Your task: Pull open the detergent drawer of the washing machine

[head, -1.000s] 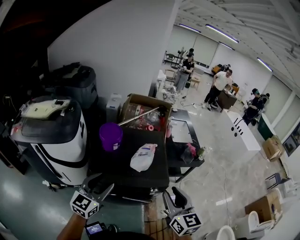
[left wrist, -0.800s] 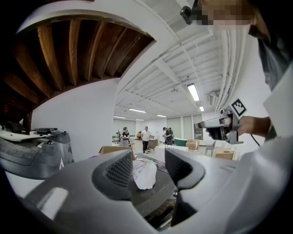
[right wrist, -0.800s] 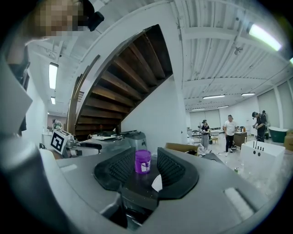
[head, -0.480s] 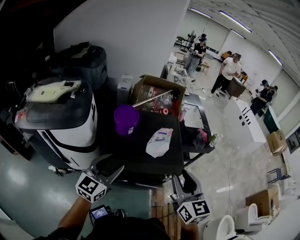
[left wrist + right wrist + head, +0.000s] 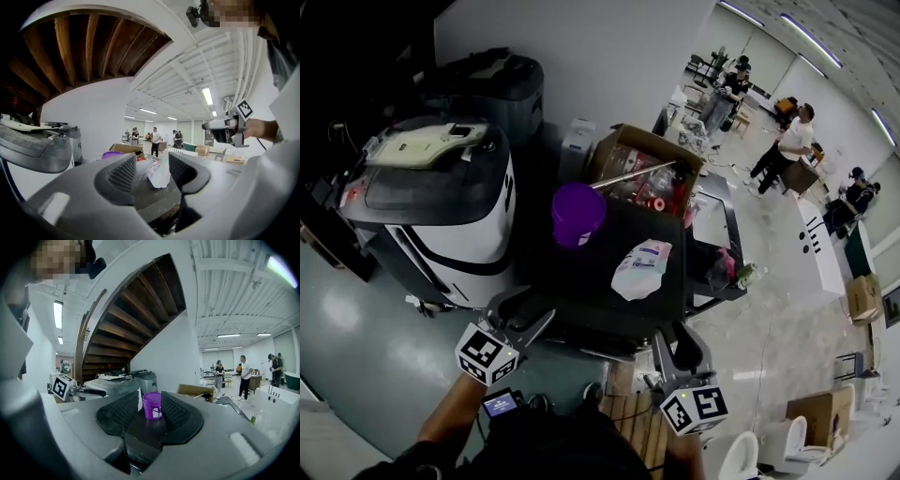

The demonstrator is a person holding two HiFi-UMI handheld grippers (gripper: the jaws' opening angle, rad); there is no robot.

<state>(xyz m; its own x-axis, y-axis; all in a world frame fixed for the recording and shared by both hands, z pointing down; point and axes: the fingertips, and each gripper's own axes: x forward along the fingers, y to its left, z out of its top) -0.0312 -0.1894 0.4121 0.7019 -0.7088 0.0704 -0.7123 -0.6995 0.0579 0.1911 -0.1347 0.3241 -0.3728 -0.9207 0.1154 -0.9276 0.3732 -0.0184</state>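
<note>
The washing machine is white with a dark top and stands left of a black table; I cannot make out its detergent drawer. It also shows at the left of the left gripper view as the machine and beyond the jaws of the right gripper view as the machine. My left gripper is held near the table's near left corner, right of the machine's front. Its jaws stand apart with nothing between them. My right gripper is held at the table's near right corner, jaws also apart and empty.
A purple bucket and a white bag sit on the table. Behind them stands an open cardboard box full of items. A second, darker machine stands behind the washing machine. Several people are far off across the room.
The head view has swung so the washing machine and table sit further right and lower in the picture. Both grippers have shifted with it, staying near the table's near edge, jaws unchanged.
</note>
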